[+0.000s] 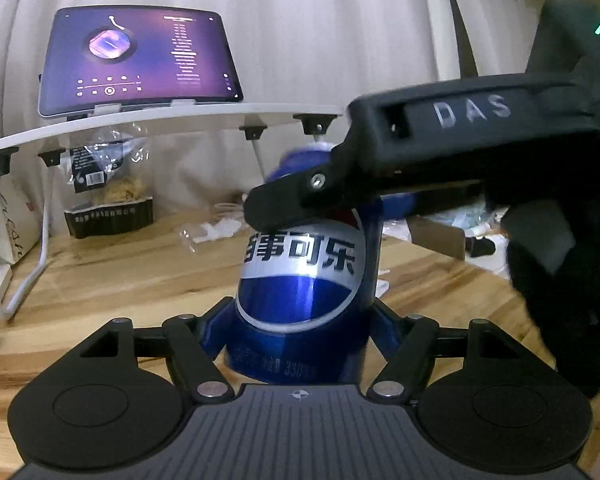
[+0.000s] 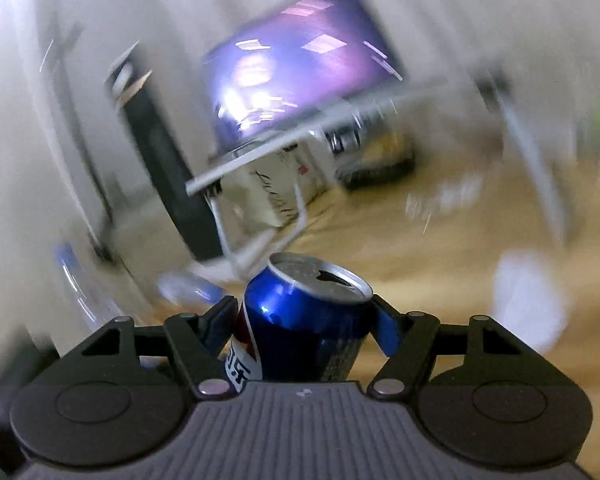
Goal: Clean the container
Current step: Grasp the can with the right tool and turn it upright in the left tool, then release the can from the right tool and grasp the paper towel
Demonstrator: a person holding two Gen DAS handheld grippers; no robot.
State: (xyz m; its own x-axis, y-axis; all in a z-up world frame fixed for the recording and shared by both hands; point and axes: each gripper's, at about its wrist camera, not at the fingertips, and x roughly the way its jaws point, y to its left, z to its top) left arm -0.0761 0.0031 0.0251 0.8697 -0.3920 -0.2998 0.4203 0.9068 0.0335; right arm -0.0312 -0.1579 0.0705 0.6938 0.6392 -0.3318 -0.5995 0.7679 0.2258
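A blue Pepsi can (image 1: 300, 292) stands upright between the blue pads of my left gripper (image 1: 300, 320), which is shut on its lower part. My right gripper (image 2: 300, 320) is shut on the same can (image 2: 300, 328) near its opened silver top (image 2: 320, 276). In the left wrist view the right gripper's black body (image 1: 440, 148) crosses over the can's upper part from the right and hides the top. The right wrist view is blurred by motion, apart from the can.
A wooden table (image 1: 120, 264) lies below. At the back a white stand (image 1: 160, 120) holds a lit tablet (image 1: 136, 56), with a snack bag (image 1: 108, 184) under it. Plastic wrappers (image 1: 212, 232) and clutter lie behind the can. A white curtain (image 1: 320, 40) fills the background.
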